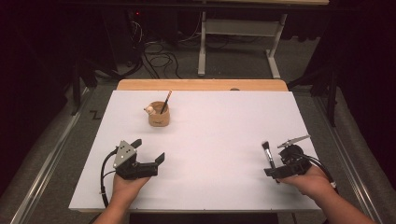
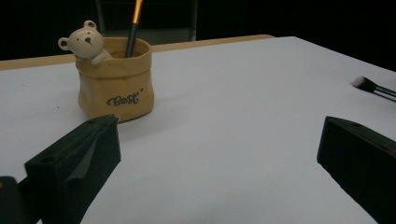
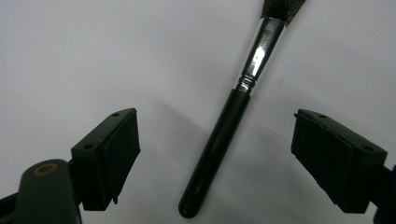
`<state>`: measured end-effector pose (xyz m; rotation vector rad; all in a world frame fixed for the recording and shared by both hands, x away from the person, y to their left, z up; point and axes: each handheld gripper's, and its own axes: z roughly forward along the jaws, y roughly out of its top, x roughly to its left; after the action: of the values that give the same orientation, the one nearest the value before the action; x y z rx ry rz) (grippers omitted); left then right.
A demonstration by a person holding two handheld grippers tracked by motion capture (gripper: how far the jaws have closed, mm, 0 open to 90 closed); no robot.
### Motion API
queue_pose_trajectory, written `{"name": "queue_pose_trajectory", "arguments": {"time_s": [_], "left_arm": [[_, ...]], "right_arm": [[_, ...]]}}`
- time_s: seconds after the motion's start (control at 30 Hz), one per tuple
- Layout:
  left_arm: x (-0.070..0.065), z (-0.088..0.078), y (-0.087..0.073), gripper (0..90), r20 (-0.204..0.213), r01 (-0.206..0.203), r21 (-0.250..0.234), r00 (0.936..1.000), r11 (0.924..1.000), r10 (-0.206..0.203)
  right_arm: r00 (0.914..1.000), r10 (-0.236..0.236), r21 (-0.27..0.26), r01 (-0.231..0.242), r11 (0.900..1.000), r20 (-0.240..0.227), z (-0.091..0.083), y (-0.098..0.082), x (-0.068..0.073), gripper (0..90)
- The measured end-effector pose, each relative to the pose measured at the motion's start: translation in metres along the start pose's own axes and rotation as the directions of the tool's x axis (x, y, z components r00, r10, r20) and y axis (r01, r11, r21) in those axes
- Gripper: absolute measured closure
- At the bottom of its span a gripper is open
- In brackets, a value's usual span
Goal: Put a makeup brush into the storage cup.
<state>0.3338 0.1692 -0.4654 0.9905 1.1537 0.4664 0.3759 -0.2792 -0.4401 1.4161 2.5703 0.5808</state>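
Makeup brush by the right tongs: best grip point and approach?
Grip the black handle of the makeup brush, below the silver ferrule, coming from above. It lies flat on the white table, handle between the open right tongs, so closing across its slim width should pinch it.

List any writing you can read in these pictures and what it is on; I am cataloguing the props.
"Gest", or something close, in dark script on the front of the tan bear pot; the first letter is unsure.
In the high view the same mark on the pot is too small to read.
The brush on the table bears no legible text.
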Motion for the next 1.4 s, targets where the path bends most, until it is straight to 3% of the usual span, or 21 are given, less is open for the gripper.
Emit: {"name": "queue_pose_trajectory", "arguments": {"time_s": [0.27, 0.57, 0.93, 1.4], "left_arm": [[-0.001, 0.000, -0.002, 0.6, -0.002, -0.009, 0.010, 1.0000, 0.9999, 0.009], [0.001, 0.000, -0.003, 0.6, -0.002, -0.017, 0.014, 0.9999, 0.9998, 0.017], [-0.001, -0.004, 0.003, 0.6, -0.002, -0.007, -0.019, 1.0000, 0.9998, 0.007], [0.000, -0.006, 0.002, 0.6, 0.009, -0.018, -0.008, 0.9998, 0.9998, 0.018]], "right_arm": [[1.0000, 0.004, 0.039, -0.004, 0.999, -0.006, -0.001, 0.002, -0.003, 17.0], [1.0000, 0.000, 0.112, 0.000, 0.994, -0.001, -0.002, 0.017, -0.003, 20.3], [0.9997, -0.024, 0.186, 0.024, 0.982, -0.007, 0.006, 0.033, -0.006, 29.9], [0.9996, 0.001, 0.195, -0.007, 0.981, 0.030, 0.012, 0.052, -0.014, 46.1]]}}
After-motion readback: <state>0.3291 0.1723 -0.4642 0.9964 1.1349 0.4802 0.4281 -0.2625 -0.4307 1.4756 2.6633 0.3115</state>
